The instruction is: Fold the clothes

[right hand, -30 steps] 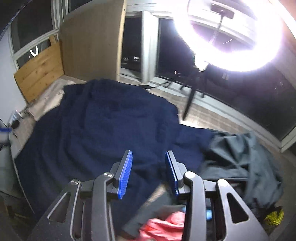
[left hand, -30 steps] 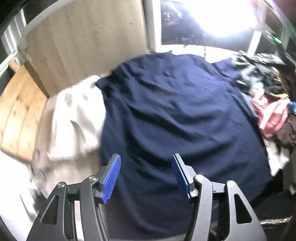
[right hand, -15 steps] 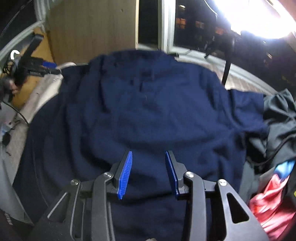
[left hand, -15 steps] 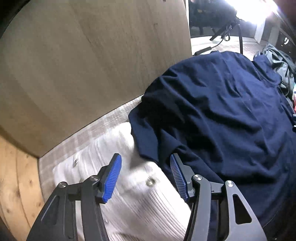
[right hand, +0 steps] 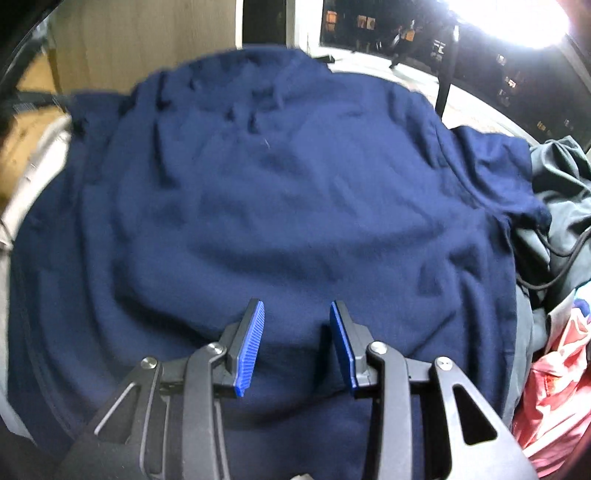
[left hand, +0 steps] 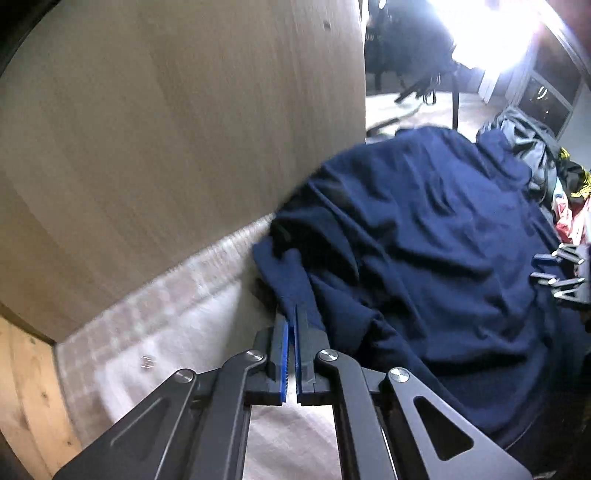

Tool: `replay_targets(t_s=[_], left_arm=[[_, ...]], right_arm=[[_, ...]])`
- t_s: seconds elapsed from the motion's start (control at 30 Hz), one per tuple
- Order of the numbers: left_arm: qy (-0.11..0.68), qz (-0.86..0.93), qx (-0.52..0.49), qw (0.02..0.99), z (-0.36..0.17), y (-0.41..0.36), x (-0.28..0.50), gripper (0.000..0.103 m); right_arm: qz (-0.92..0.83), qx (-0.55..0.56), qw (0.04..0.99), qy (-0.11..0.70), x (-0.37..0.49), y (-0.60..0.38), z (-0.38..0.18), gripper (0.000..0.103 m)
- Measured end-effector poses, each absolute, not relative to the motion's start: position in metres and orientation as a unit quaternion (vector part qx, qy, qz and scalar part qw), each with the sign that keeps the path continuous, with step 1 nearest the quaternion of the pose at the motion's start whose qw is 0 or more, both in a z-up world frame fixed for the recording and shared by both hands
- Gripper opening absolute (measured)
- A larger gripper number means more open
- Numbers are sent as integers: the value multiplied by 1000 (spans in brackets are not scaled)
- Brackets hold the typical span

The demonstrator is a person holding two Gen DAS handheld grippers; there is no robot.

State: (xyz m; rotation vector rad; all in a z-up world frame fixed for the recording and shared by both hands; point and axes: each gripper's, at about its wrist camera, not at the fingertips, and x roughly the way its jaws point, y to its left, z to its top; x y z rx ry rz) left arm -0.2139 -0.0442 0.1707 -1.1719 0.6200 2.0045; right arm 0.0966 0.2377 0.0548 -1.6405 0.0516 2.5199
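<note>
1. The navy shirt (right hand: 295, 192) is the one big dark blue piece of clothing. It lies spread out and wrinkled over the table top, and it fills most of the right wrist view.
2. There are two grippers. Each has two blue pads.
3. The left gripper (left hand: 291, 325) is squeezed closed. Its two pads pinch a fold at the left edge of the navy shirt (left hand: 424, 240), which looks like a sleeve.
4. The right gripper (right hand: 295, 325) is wide apart and holds nothing. It hovers over the near part of the shirt. It also shows small at the right edge of the left wrist view (left hand: 546, 267).
5. One white garment (left hand: 177, 354) lies under and beside the shirt's left edge. One small button shows on it.
6. One wooden panel (left hand: 166, 129) stands upright just behind the shirt's far left corner.
7. A pile of other clothes sits at the shirt's right side: one grey garment (right hand: 561, 192) and one pink garment (right hand: 557, 398).
8. One bright light (right hand: 517, 18) shines at the top right. A dark pole stands under it.
</note>
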Motion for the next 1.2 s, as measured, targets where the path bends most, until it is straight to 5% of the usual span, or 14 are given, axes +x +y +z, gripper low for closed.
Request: replay_targets(t_s=[0.23,0.43,0.63,0.87,1.1,1.17,1.2], left_arm=[[236,808,-438,315,212,-77,-263,1],[220,800,-462,313,191,-75,-304,1],[224,791,-461,335,191,-60,-305,2],[238,780,-479,326,179,-65,-307,2],[254,772,-480,330,173,-76,-304,2],[259,771,-481,329,169,-73,-304,2],[261,770,-481,328,167,-71,-305,2]], right_arm=[[838,-540,73,21,97,243,49,41],[836,-542,84,1,93,232,54,41],[890,-451,-70,-10,44,147,115,41],[848,-462,-189,176,-80,65,102,41],[837,-488,-159,192,-108,36,77,41],[834,-494,-151,195,-114,30,71,26],[834,-495,-148,195,-117,27,70,6]])
